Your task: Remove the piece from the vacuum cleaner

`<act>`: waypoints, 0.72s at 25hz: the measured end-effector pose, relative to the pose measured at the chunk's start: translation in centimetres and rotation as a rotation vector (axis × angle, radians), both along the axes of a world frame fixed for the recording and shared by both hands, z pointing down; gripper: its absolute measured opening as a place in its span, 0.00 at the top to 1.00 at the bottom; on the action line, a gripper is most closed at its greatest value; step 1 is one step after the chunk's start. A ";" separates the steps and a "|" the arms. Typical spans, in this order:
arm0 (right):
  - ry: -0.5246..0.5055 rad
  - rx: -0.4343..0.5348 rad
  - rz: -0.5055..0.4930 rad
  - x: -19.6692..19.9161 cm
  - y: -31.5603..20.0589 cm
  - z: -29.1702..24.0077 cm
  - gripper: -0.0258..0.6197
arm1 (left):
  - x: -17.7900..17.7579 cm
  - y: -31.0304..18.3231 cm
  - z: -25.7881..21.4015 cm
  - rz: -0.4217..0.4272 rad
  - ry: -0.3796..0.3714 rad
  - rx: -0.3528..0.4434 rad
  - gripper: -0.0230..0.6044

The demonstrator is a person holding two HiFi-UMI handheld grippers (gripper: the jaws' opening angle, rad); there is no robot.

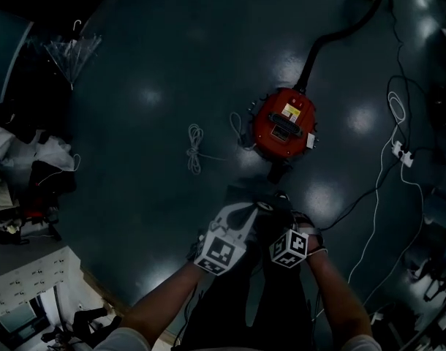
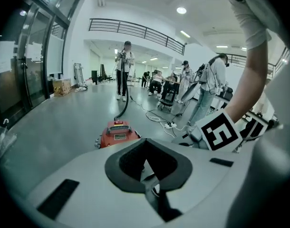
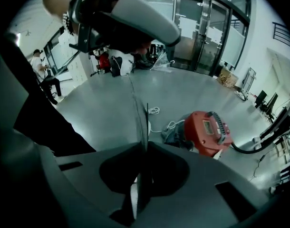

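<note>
Vacuum cleaner: 1, red, standing on the floor.
Hose: 1, black, attached to its far side.
Left gripper: 1, jaws clenched, nothing between them.
Right gripper: 1, jaws pressed together, empty, beside the left, apart from the vacuum cleaner.

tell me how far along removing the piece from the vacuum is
Done: nothing visible; the round red vacuum cleaner has its black hose attached. In hand: nothing; the left hand-held gripper and right hand-held gripper are shut, empty, short of it. Left: reach it, grip the piece, pull it off.
</note>
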State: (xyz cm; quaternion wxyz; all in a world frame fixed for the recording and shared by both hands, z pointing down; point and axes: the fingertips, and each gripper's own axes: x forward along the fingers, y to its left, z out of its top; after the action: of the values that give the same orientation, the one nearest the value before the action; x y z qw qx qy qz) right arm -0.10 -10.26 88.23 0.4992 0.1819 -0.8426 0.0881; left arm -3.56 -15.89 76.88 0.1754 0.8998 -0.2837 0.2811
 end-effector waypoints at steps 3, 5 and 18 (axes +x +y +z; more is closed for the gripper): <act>-0.033 0.007 0.059 -0.4 1.4 -7.7 0.91 | -1.2 2.0 -7.0 -0.018 0.022 0.015 0.96; -0.052 0.027 0.080 -0.7 1.8 -12.9 0.91 | -1.8 3.1 -11.5 -0.025 0.045 0.029 0.96; -0.210 0.123 0.187 -3.1 10.1 -39.7 0.91 | -2.2 10.6 -36.1 -0.088 0.257 0.084 0.96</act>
State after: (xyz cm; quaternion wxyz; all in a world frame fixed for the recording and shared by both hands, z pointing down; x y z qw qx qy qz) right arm -3.20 -0.20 48.49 0.3856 0.2795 -0.8735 0.1008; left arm -5.74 -5.32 40.75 0.1846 0.9217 -0.3096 0.1434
